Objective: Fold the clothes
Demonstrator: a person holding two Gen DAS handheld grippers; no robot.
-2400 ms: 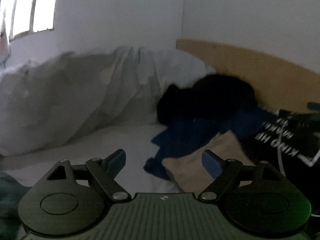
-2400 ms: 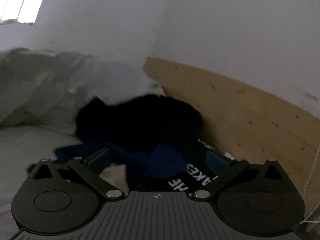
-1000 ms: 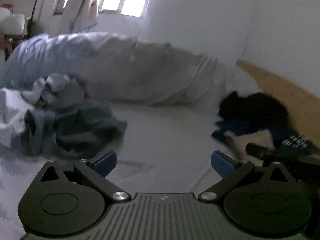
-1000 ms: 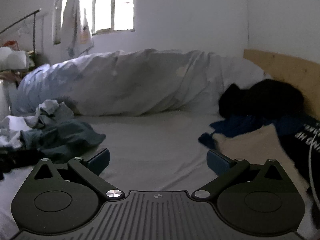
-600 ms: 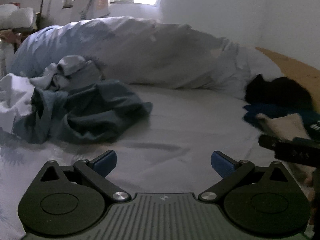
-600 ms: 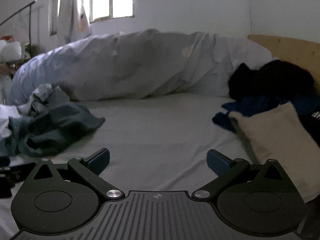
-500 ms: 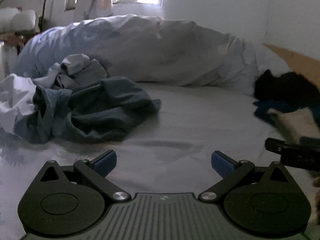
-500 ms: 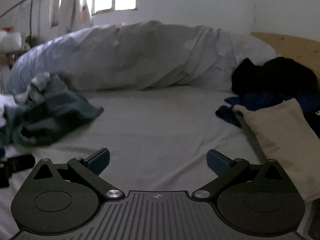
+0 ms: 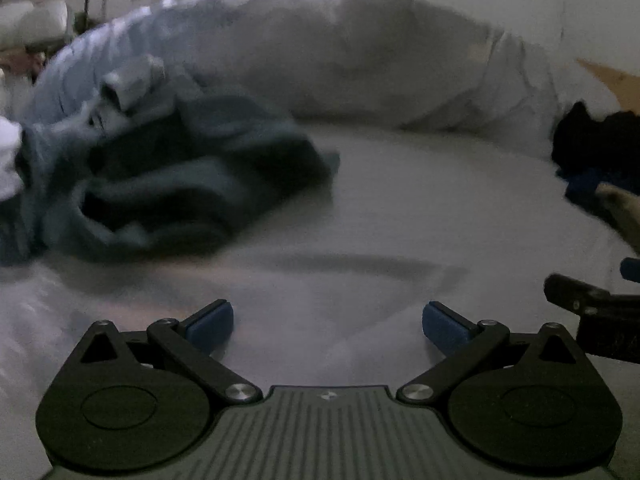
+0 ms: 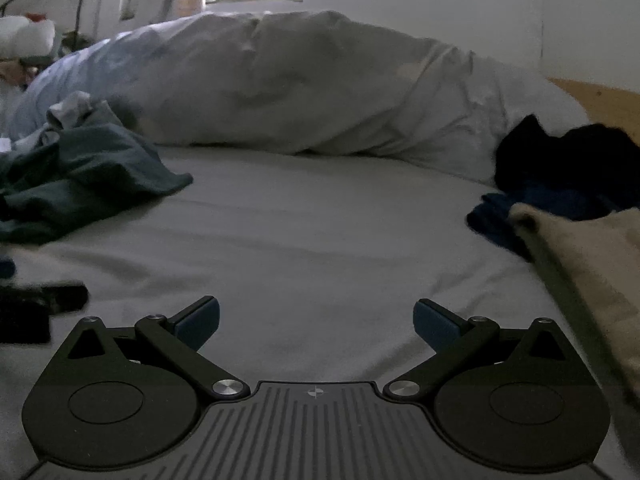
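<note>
Both grippers, left [image 9: 327, 322] and right [image 10: 316, 320], fingers wide and empty, face the crumpled teal garment [image 10: 80, 176] far left; tangled layers risk snagging neighbouring clothes.

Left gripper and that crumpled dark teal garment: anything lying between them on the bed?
No. In the left wrist view only bare pale sheet separates the open left gripper from the teal garment.
</note>
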